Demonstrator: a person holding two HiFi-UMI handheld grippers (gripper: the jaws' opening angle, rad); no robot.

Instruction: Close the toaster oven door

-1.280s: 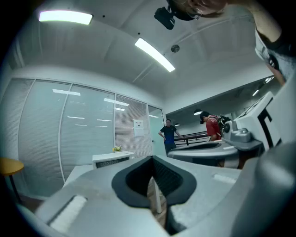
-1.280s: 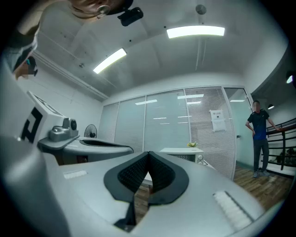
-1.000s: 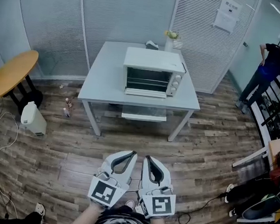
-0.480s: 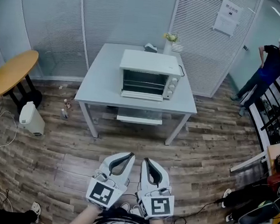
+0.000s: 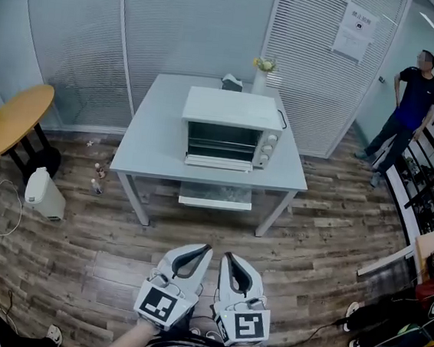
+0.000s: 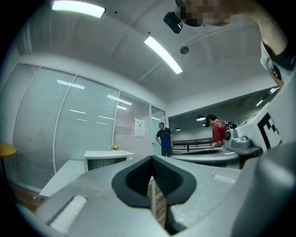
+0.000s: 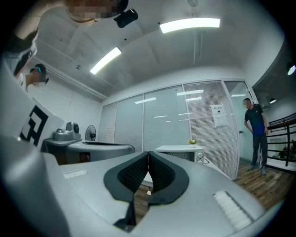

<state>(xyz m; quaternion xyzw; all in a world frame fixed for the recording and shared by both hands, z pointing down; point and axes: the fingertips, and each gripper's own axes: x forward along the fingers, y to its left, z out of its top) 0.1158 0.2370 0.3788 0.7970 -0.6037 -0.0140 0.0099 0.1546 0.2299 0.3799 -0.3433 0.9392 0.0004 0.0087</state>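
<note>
Toaster oven door (image 5: 218,162) folded down frontward, long axis left-to-right; left tongs (image 5: 204,248) and right tongs (image 5: 228,255) clenched, empty.

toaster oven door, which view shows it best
The head view: it looks down on the toaster oven and its door, folded down below the dark opening. The left gripper view and the right gripper view each catch only the oven's upper part, far off behind the jaws; the door cannot be made out.
</note>
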